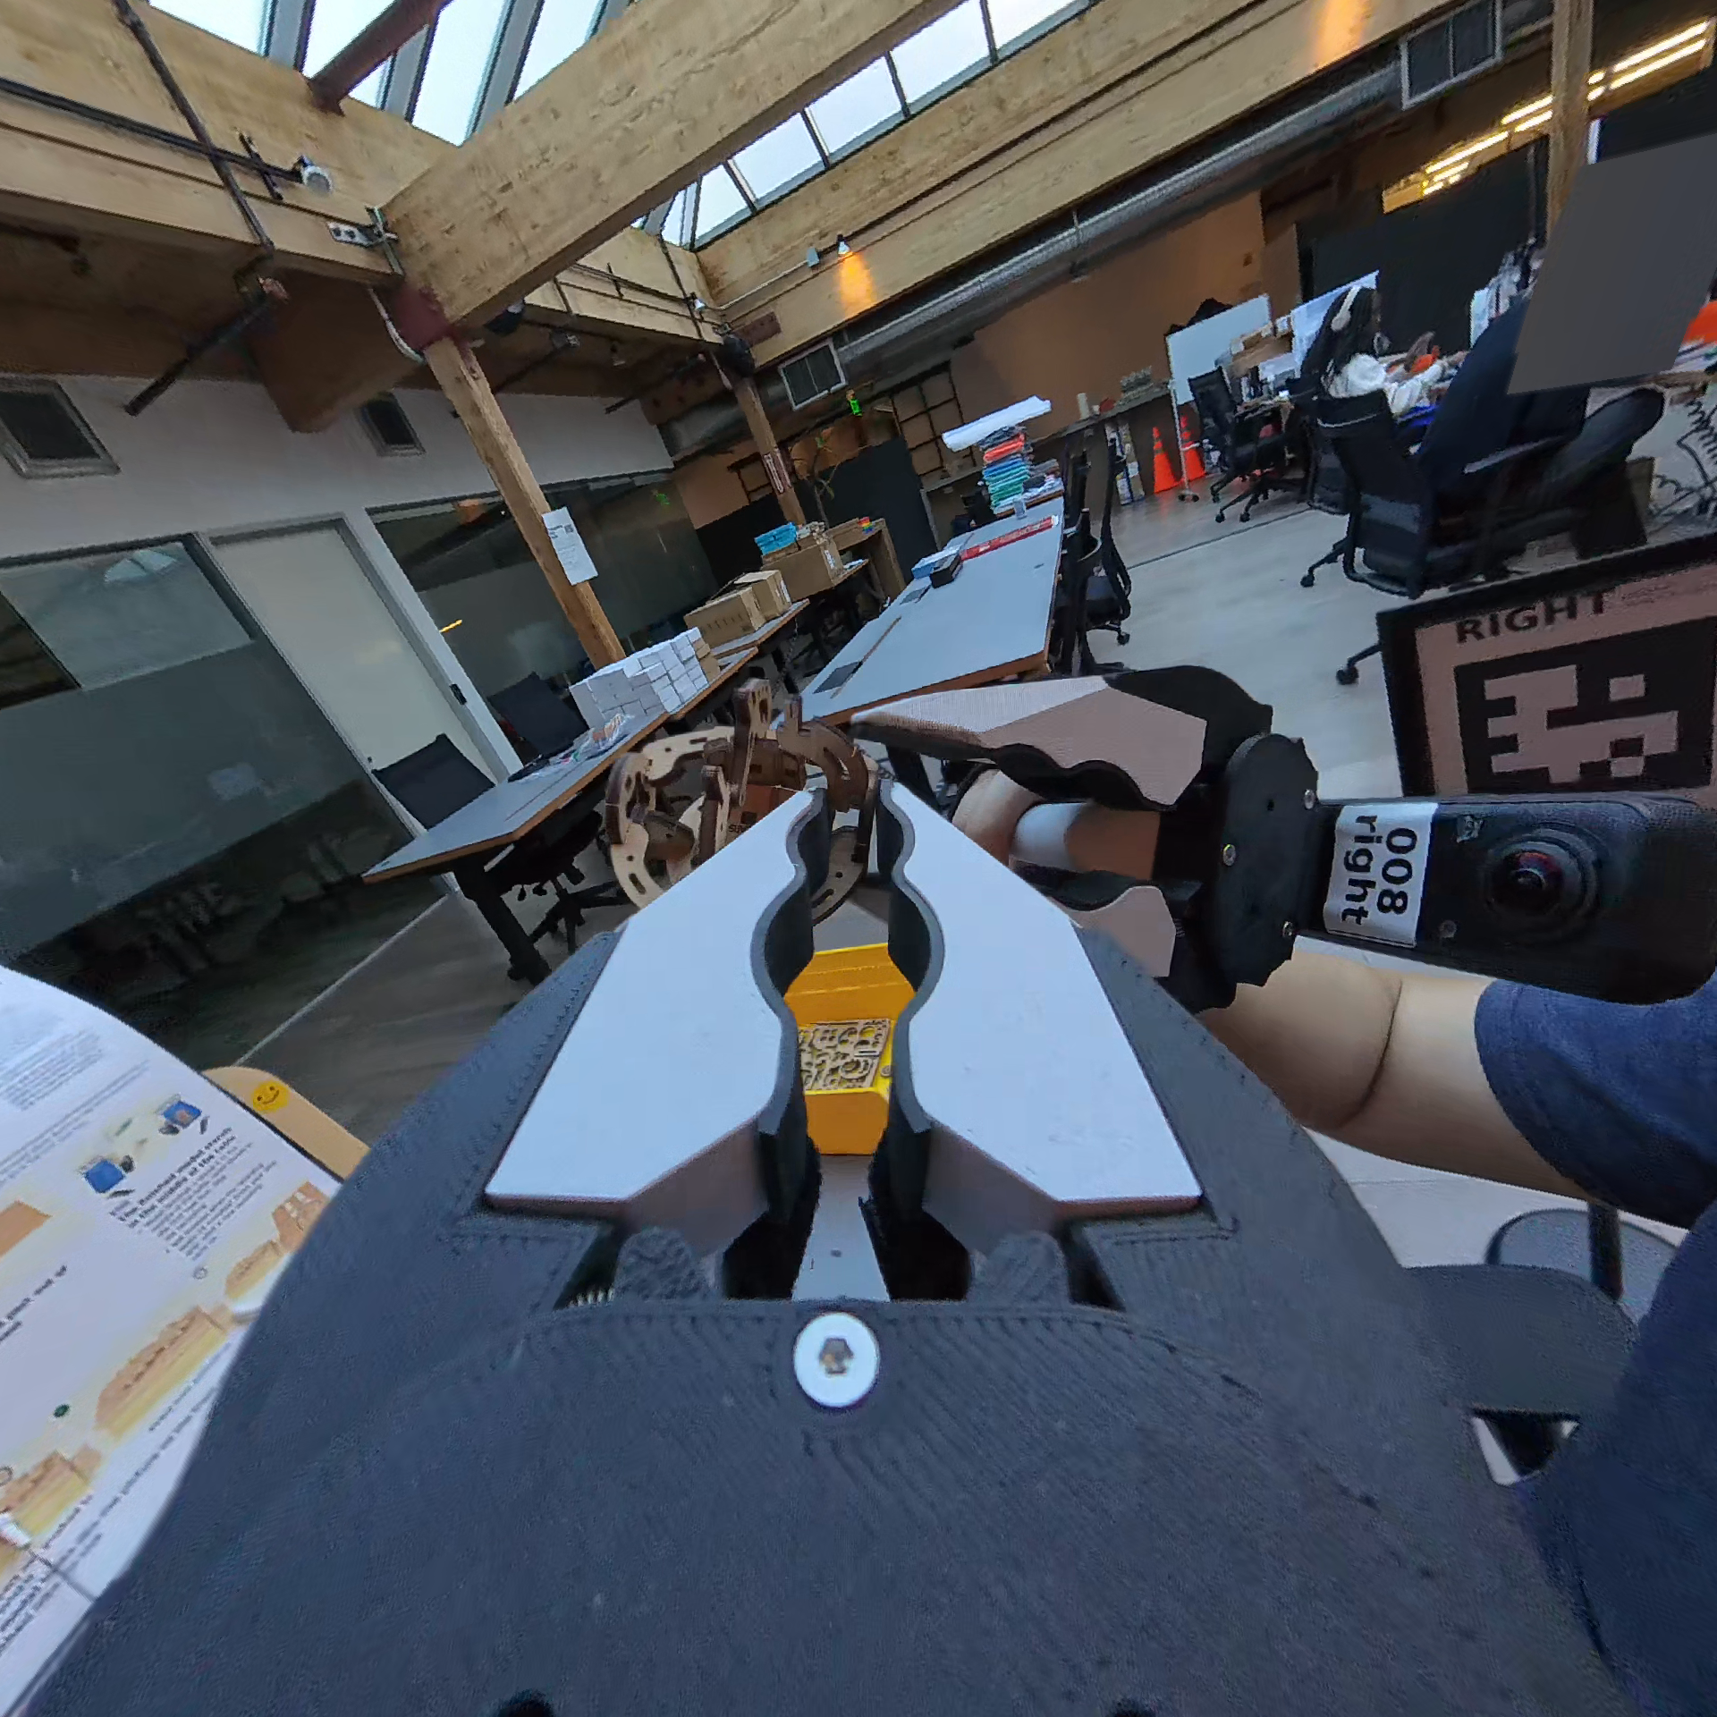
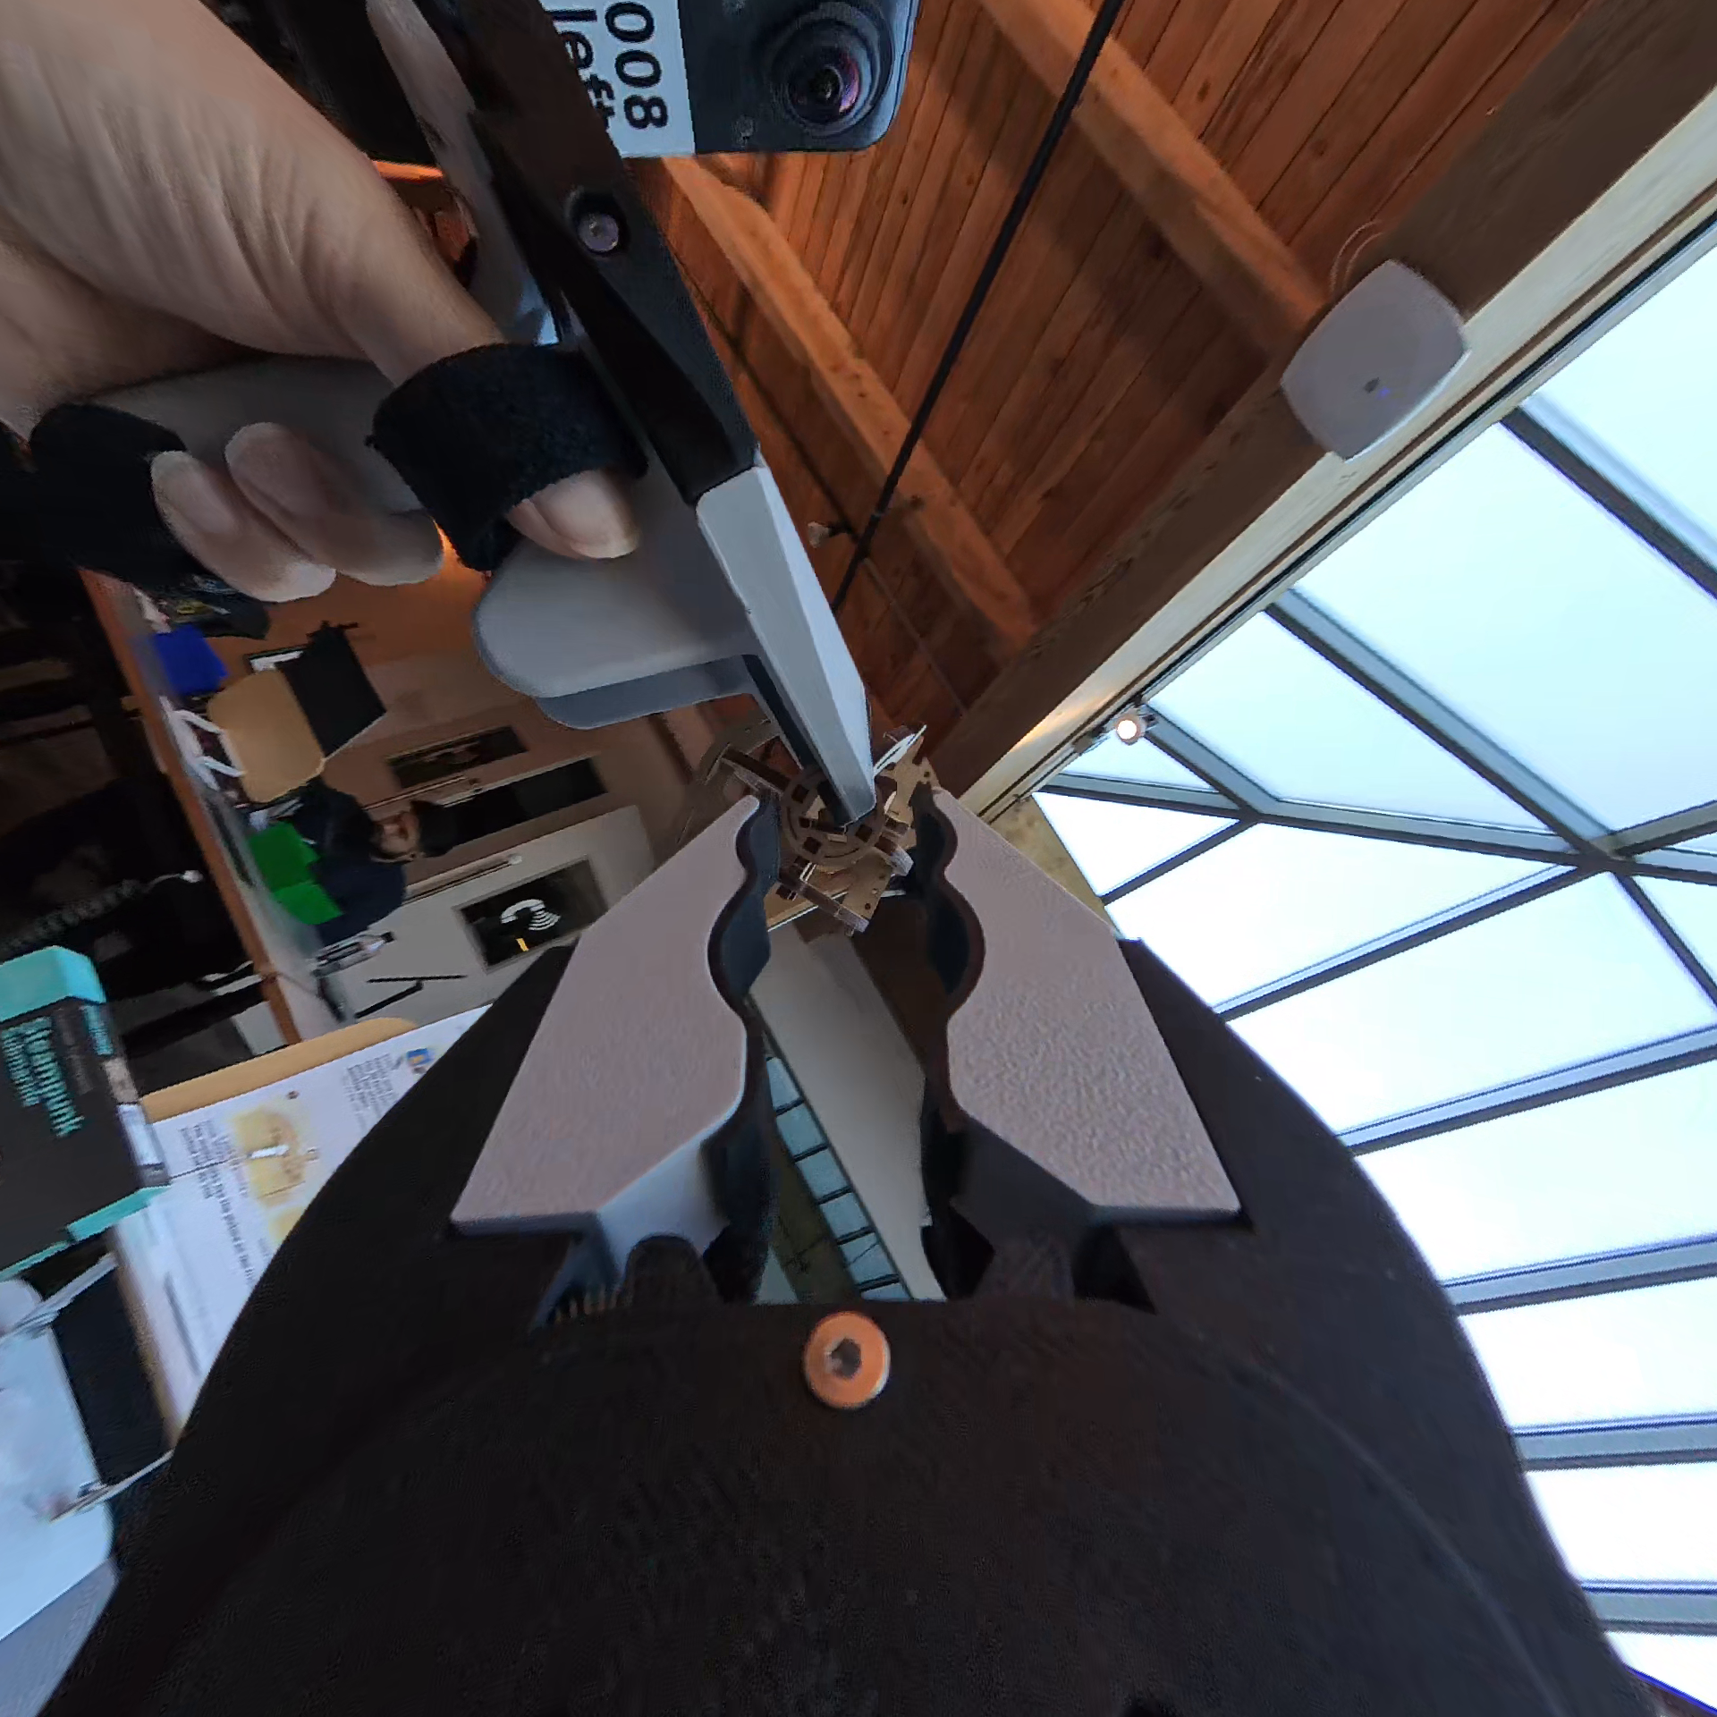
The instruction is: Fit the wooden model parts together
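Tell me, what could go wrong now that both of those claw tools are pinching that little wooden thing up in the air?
1. The wooden model is thin laser-cut pieces; the left gripper and right gripper both clamp it at their tips, so twisting could snap a piece.
2. It is held in mid-air; if a grip slips, it may drop.
3. The fingers hide the joint, so a part may go in misaligned.

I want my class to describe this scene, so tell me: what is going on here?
A person is working with two hand-held grippers, raised above the table. The left gripper is shut on a partly built wooden model. The right gripper comes in from the side, its jaws closing around the same model, seemingly to fit a part. A yellow tray of wooden parts and an instruction booklet lie below.
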`<move>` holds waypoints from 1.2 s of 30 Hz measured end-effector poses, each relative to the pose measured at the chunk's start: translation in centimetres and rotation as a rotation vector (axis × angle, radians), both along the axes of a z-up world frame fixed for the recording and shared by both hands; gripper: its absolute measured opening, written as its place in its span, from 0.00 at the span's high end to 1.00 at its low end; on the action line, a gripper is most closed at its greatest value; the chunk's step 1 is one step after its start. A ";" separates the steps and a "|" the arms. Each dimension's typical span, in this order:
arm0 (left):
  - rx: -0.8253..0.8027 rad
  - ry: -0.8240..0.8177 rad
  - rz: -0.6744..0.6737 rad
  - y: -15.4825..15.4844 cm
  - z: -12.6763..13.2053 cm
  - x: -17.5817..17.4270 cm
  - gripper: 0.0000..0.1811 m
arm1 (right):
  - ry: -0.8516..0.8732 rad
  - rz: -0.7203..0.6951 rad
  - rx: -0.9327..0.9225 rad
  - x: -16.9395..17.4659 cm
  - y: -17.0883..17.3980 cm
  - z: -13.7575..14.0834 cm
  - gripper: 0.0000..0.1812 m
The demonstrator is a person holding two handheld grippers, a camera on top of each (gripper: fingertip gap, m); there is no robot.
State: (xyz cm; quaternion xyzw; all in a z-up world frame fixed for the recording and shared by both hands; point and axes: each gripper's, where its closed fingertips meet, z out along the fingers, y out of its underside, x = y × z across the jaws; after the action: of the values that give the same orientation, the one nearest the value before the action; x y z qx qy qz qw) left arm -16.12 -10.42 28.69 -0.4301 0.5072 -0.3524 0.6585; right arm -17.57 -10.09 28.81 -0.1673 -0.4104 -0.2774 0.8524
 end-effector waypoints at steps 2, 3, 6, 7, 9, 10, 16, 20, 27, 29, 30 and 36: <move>0.022 0.006 -0.007 -0.9 0.5 0.1 0.96 | 0.012 0.008 0.037 0.0 -1.0 0.5 0.86; 0.027 0.009 -0.013 -1.3 0.8 0.1 0.96 | 0.011 0.011 0.053 0.0 -1.4 0.5 0.88; 0.060 0.022 -0.005 -2.2 1.4 0.3 0.96 | 0.017 -0.012 0.091 0.1 -2.3 1.1 0.89; 0.069 0.022 -0.006 -2.6 1.7 0.3 0.96 | 0.022 -0.008 0.094 0.1 -2.7 1.4 0.89; 0.078 0.023 -0.013 -3.3 2.0 0.3 0.96 | 0.022 -0.003 0.107 0.2 -3.4 1.8 0.88; 0.083 0.023 -0.017 -3.7 2.2 0.4 0.96 | 0.022 -0.005 0.117 0.3 -3.8 2.0 0.88; 0.116 0.019 -0.012 -5.2 3.1 0.5 0.96 | 0.022 -0.014 0.139 0.4 -5.3 2.8 0.89; 0.118 0.004 -0.014 -5.6 3.4 0.4 0.96 | 0.022 -0.025 0.135 0.3 -5.7 3.1 0.89; 0.115 -0.023 -0.001 -5.0 3.6 0.2 0.96 | 0.020 -0.034 0.113 0.2 -5.1 3.4 0.90; 0.112 -0.023 0.002 -4.8 3.6 0.2 0.96 | 0.019 -0.031 0.114 0.1 -4.9 3.3 0.90; 0.110 -0.023 0.004 -4.7 3.6 0.2 0.96 | 0.022 -0.029 0.110 0.2 -4.8 3.4 0.89; 0.116 -0.027 0.007 -4.7 3.6 0.2 0.95 | 0.037 -0.022 0.104 0.2 -4.8 3.4 0.89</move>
State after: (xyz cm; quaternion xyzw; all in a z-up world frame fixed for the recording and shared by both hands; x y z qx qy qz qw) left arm -15.90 -15.07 32.31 -0.3883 0.5164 -0.3259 0.6902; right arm -17.37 -14.89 32.24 -0.1326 -0.3778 -0.3046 0.8642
